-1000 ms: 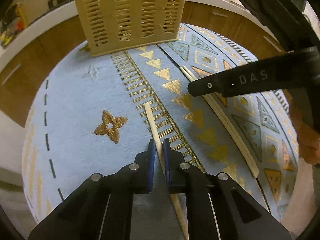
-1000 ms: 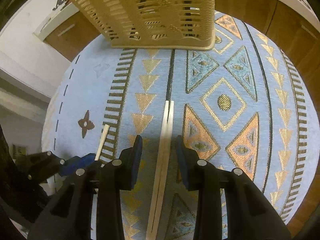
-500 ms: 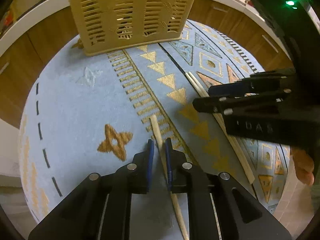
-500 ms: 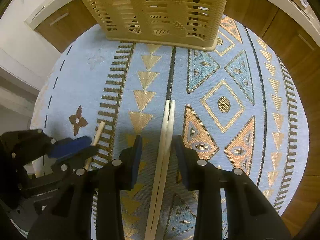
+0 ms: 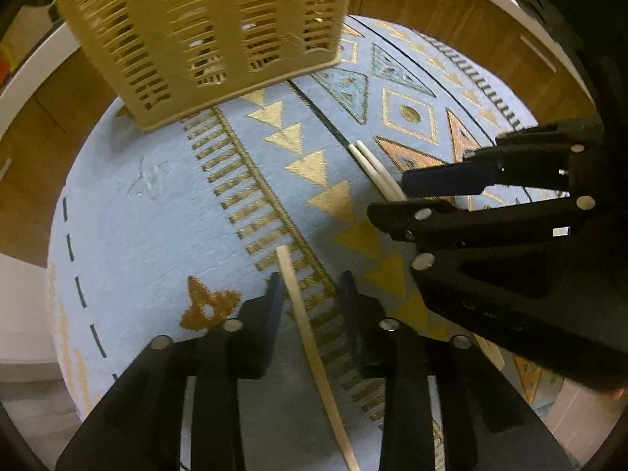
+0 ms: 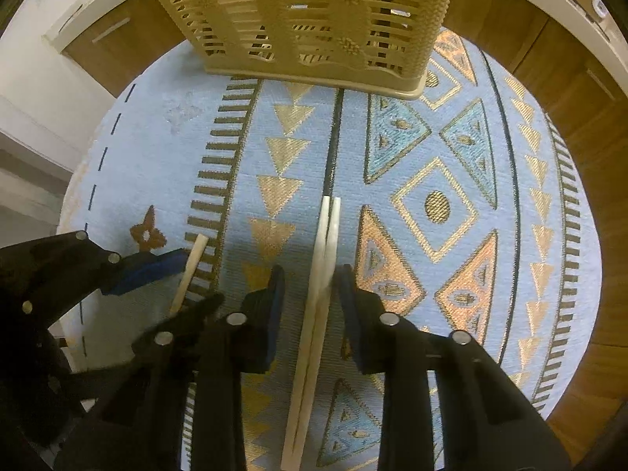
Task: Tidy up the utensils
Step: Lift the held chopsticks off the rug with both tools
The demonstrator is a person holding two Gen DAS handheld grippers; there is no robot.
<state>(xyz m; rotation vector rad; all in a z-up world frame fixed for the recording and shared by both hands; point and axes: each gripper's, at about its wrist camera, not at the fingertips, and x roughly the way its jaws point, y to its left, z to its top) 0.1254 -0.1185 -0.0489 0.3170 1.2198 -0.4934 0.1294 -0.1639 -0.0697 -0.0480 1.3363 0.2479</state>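
Note:
A single wooden chopstick (image 5: pixel 310 337) lies on the blue patterned mat between the fingers of my left gripper (image 5: pixel 310 298), which is open and not touching it. It also shows in the right wrist view (image 6: pixel 190 271), with the left gripper (image 6: pixel 188 278) around it. A pair of pale chopsticks (image 6: pixel 320 286) lies side by side on the mat between the fingers of my right gripper (image 6: pixel 310 286), which is open around them. The pair's tips show in the left wrist view (image 5: pixel 376 170) beside the right gripper (image 5: pixel 386 196). A tan slotted utensil basket (image 6: pixel 306 15) stands at the mat's far edge.
The round blue mat (image 6: pixel 431 204) with gold triangles covers a small table. Wooden cabinets (image 6: pixel 549 59) and a white counter edge lie behind. The basket also shows in the left wrist view (image 5: pixel 204 31) at the top.
My left gripper has opened: it was shut on the single chopstick, and now its fingers stand apart around it. The right gripper has stayed open around the pair.

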